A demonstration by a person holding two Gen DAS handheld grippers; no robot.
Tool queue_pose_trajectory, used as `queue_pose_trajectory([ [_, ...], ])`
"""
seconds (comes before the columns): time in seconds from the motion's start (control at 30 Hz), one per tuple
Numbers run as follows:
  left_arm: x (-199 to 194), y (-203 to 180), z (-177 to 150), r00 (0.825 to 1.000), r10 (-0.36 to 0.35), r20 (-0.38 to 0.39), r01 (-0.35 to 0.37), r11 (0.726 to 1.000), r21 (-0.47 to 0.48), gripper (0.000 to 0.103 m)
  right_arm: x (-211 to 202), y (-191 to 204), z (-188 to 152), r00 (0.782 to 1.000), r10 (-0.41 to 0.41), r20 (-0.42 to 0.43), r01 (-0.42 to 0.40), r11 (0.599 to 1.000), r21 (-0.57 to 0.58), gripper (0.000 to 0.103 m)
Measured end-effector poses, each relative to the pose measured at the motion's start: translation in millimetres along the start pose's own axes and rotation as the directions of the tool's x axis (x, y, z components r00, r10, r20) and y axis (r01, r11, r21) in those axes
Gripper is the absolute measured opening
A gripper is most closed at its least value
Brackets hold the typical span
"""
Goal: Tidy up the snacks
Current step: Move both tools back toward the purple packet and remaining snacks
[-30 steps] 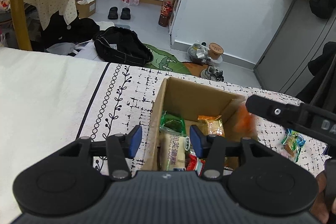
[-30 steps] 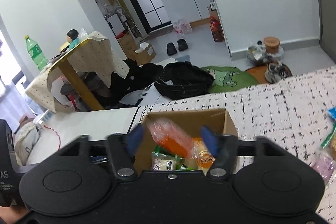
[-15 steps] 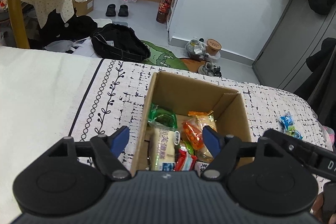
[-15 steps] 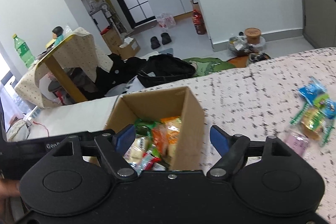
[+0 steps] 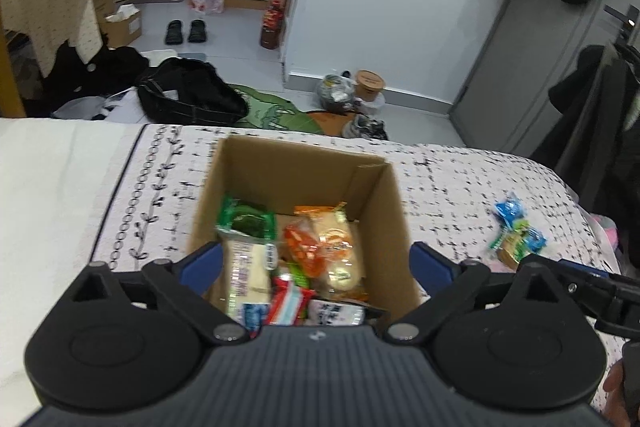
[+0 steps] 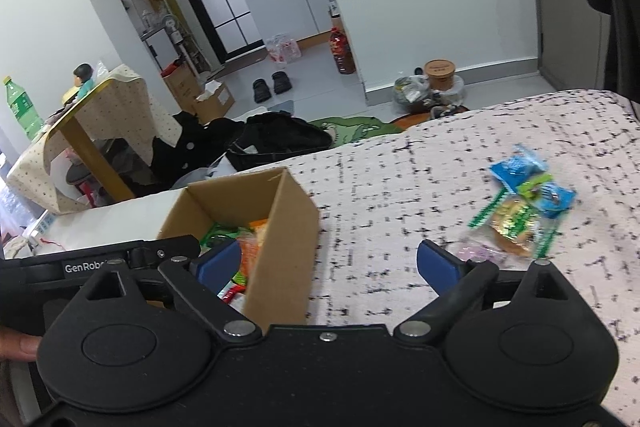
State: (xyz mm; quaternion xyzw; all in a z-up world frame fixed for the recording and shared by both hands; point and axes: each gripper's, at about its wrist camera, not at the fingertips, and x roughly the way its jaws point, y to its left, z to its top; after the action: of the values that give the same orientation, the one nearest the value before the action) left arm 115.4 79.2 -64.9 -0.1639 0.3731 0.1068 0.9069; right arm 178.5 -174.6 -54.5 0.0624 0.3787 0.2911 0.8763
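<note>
Both your grippers have just been opening and hold nothing; the left gripper [image 5: 316, 263] hangs over the cardboard box [image 5: 394, 211], the right gripper [image 6: 330, 261] spans its right wall; steer right toward the loose snack packets [image 6: 520, 203] near the bedspread's [image 6: 400, 187] right edge; straddle one packet, then close.

Both tools are matte black plastic: the left gripper [image 5: 316, 267] has a ribbed grey-black housing, round side discs, silver pivot screws and blue fingers [image 5: 200, 267]. The right gripper [image 6: 328, 265] matches; white "GenRobo" lettering sits at nine o'clock.
</note>
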Motion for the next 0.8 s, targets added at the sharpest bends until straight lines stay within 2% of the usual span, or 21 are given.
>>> queue_pose_trajectory([
  [0.33,3,-29,-1,0.997,-0.075,-0.011,0.075,0.996,0.053,0.103,-20,-27,-4,0.998,-0.056,0.012,0.056,0.998,0.016,0.099],
  [0.47,4,-39,-2,0.996,-0.088,-0.015,0.089,0.993,0.079,0.103,-26,-35,-5,0.997,-0.078,0.015,0.077,0.997,0.023,0.103],
  [0.8,7,-64,-3,0.993,-0.118,-0.022,0.120,0.984,0.133,0.103,-36,-58,-8,0.993,-0.115,0.014,0.115,0.992,0.048,0.103],
])
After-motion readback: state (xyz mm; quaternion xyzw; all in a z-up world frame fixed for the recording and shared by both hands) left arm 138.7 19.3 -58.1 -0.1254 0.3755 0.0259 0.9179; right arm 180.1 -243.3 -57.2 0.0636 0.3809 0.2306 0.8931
